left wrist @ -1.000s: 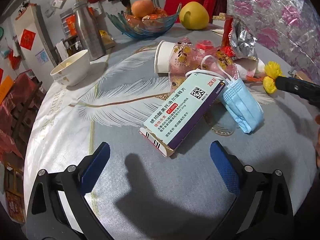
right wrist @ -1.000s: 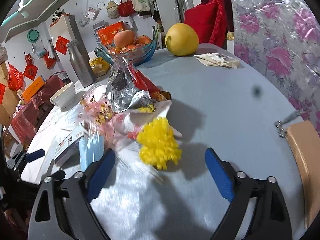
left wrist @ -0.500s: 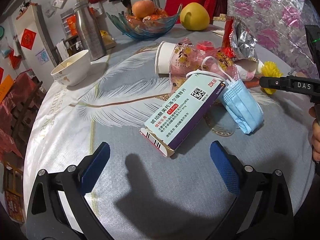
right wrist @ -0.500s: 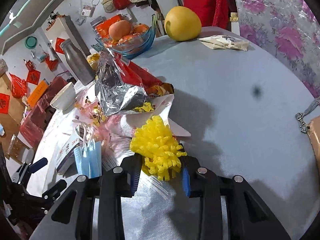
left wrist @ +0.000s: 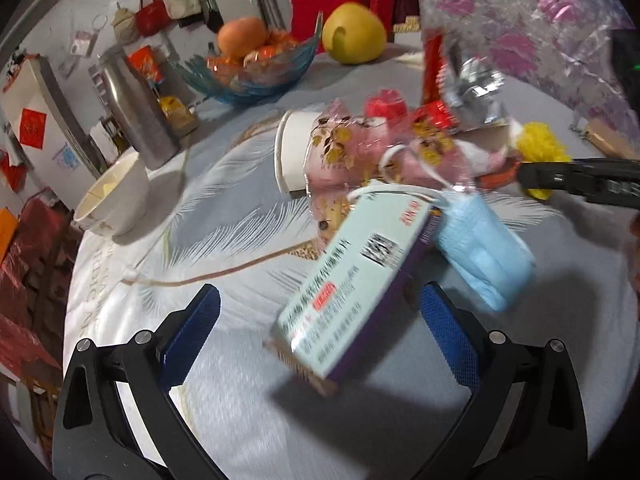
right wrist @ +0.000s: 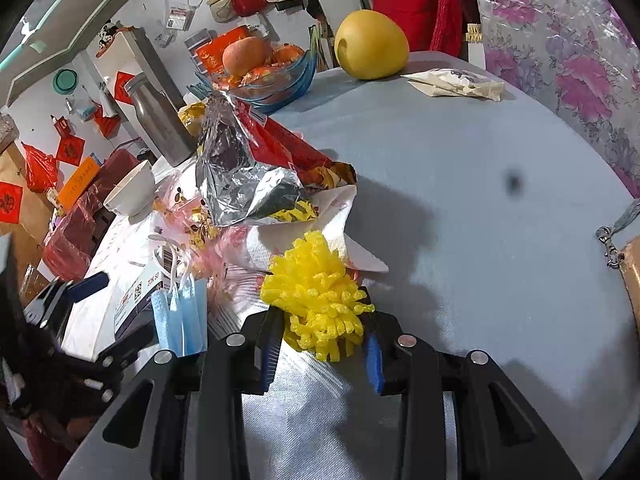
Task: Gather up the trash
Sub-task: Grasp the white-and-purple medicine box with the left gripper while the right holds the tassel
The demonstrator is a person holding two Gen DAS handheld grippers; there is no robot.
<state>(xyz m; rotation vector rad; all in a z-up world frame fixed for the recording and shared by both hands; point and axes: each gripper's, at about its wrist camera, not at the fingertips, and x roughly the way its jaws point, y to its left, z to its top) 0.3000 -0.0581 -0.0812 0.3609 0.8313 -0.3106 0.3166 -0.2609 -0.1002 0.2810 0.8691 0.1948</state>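
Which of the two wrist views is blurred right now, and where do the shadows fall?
Left wrist view: motion-smeared, the print on the medicine box unreadable, its shadow dark on the tablecloth below. Right wrist view: sharp, the yellow frilly bundle crisp between the right gripper pads, a soft shadow right of it, and a dark smudge on the cloth.

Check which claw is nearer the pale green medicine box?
Left. The left claw stands open with the pale green medicine box between its fingers, untouched. The right claw is beyond the blue mask, shut on the yellow frilly ball.
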